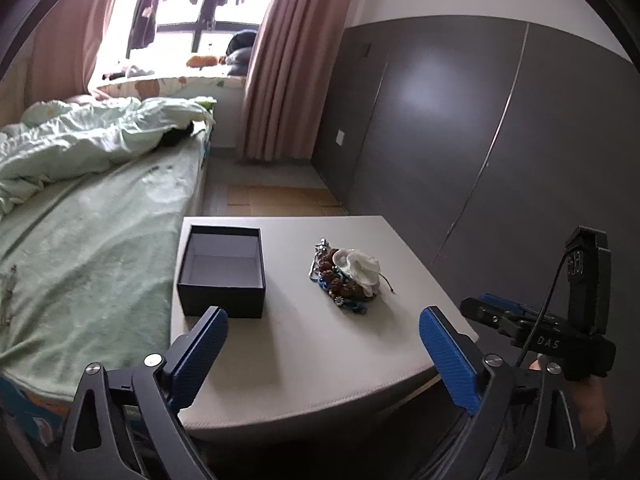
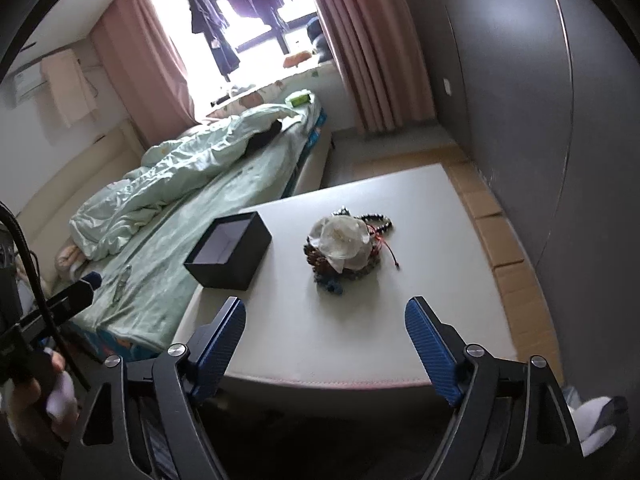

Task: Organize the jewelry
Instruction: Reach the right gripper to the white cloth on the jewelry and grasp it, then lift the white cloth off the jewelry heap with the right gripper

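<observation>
A pile of jewelry (image 1: 344,280) lies on the white table (image 1: 304,344): bead bracelets, chains and a white flower piece (image 1: 360,266). An open, empty black box (image 1: 222,270) stands to its left. My left gripper (image 1: 323,320) is open and empty, above the table's near edge. In the right wrist view the pile (image 2: 346,248) and the box (image 2: 230,250) lie ahead of my right gripper (image 2: 325,312), which is open and empty. The right gripper also shows in the left wrist view (image 1: 488,306) at the table's right corner.
A bed (image 1: 88,248) with a green sheet and rumpled duvet (image 2: 180,176) runs along the table's left side. A grey wardrobe wall (image 1: 500,140) stands to the right. Pink curtains (image 1: 280,60) and a window lie at the far end.
</observation>
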